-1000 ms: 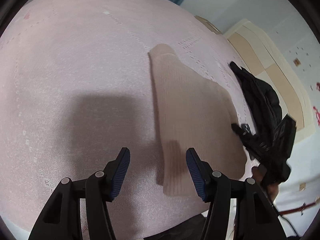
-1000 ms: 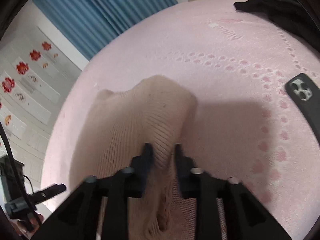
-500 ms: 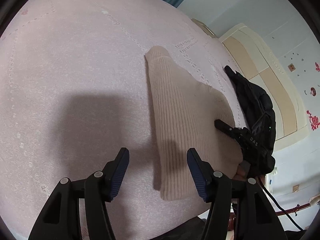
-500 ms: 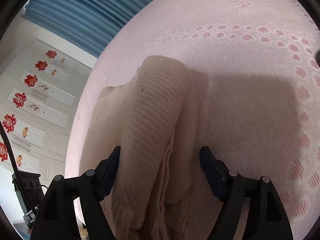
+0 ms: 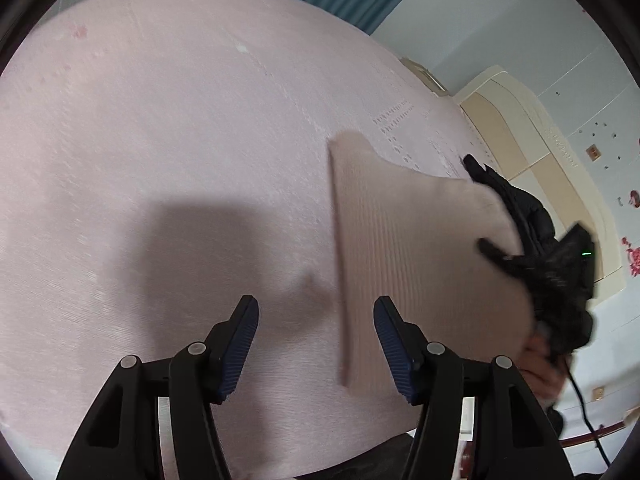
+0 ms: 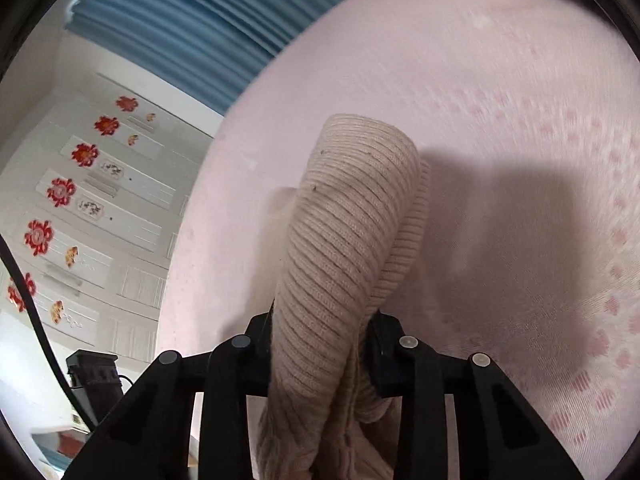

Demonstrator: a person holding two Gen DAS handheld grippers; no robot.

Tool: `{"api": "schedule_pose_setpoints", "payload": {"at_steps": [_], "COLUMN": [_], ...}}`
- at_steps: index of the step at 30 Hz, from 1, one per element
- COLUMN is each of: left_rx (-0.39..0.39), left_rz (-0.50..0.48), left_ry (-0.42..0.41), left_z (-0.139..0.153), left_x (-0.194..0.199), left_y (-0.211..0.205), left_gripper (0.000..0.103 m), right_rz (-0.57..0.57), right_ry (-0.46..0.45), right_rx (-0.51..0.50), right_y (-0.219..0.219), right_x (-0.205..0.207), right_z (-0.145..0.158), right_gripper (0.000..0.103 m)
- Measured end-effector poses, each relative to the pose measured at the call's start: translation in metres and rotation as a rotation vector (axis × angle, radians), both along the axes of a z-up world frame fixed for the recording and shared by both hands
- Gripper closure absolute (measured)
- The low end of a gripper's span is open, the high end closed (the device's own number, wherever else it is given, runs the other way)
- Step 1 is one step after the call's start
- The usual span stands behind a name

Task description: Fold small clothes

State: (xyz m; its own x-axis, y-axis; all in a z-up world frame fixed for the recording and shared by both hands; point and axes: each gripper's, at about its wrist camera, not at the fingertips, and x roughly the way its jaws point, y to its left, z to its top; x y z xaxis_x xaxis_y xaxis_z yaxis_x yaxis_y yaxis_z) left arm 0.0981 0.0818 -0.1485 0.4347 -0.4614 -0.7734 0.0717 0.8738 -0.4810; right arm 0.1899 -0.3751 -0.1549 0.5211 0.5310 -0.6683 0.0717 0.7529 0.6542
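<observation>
A: On the left, what do the fingers of the left gripper [image 5: 316, 340] show?

B: They stand spread with nothing between them, over the pink bedsheet [image 5: 180, 140]. The beige knitted garment [image 5: 400, 260] lies flat on the bed, beyond and right of the right-hand finger; its long straight edge now sits further right of the fingers than a second ago.

A: And further right?

B: The right gripper [image 6: 320, 344] has just been closing. Half a second ago its fingers stood wide around the knit; now they pinch a bunched fold of the garment [image 6: 340, 240], which rises between the fingers and arches forward from them. In the left view the right gripper [image 5: 496, 250] reaches over the garment's far right edge, with a black garment [image 5: 528, 216] behind it.
</observation>
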Motion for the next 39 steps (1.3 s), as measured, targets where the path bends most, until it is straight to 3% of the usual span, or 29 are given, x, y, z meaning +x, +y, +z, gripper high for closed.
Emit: {"api": "schedule_pose_setpoints", "payload": {"at_steps": [5,8,12,15,21,27,30,33,34,36,39], "left_rx": [0.001,0.042,0.110,0.187,0.305,0.318,0.308,0.296,0.288,0.271,0.252], "left_rz": [0.039,0.067,0.099,0.127,0.161,0.169,0.157,0.120,0.106,0.083,0.028], "left_ry": [-0.042,-0.063,-0.092,-0.115,-0.127,-0.113,-0.097,-0.092,-0.090,-0.085,-0.079], "left_z": [0.016,0.024,0.032,0.036,0.036,0.025,0.013,0.002,-0.002,-0.009,-0.018], "left_x": [0.000,0.002,0.005,0.011,0.028,0.044,0.050,0.055,0.055,0.053,0.045], "left_y": [0.023,0.036,0.056,0.071,0.100,0.118,0.117,0.108,0.104,0.096,0.081], "left_gripper": [0.045,0.045,0.041,0.035,0.033,0.033,0.033,0.033,0.033,0.033,0.033], "right_rz": [-0.020,-0.029,-0.047,-0.050,-0.006,0.049,0.047,0.028,0.030,0.047,0.076], "right_ry": [-0.060,-0.092,-0.091,-0.087,-0.097,-0.132,-0.065,0.088,0.103,0.082,-0.001], "right_rx": [-0.178,-0.335,-0.384,-0.350,-0.223,0.018,-0.027,-0.181,-0.171,-0.117,-0.242], "right_y": [0.018,0.034,0.049,0.067,0.115,0.154,0.146,0.127,0.121,0.105,0.099], "right_x": [-0.013,-0.020,-0.016,-0.006,0.014,0.040,0.056,0.069,0.067,0.054,0.024], "right_z": [0.062,0.092,0.113,0.120,0.110,0.070,0.025,-0.031,-0.038,-0.035,-0.007], "right_gripper": [0.069,0.069,0.070,0.070,0.070,0.070,0.068,0.063,0.060,0.059,0.058]}}
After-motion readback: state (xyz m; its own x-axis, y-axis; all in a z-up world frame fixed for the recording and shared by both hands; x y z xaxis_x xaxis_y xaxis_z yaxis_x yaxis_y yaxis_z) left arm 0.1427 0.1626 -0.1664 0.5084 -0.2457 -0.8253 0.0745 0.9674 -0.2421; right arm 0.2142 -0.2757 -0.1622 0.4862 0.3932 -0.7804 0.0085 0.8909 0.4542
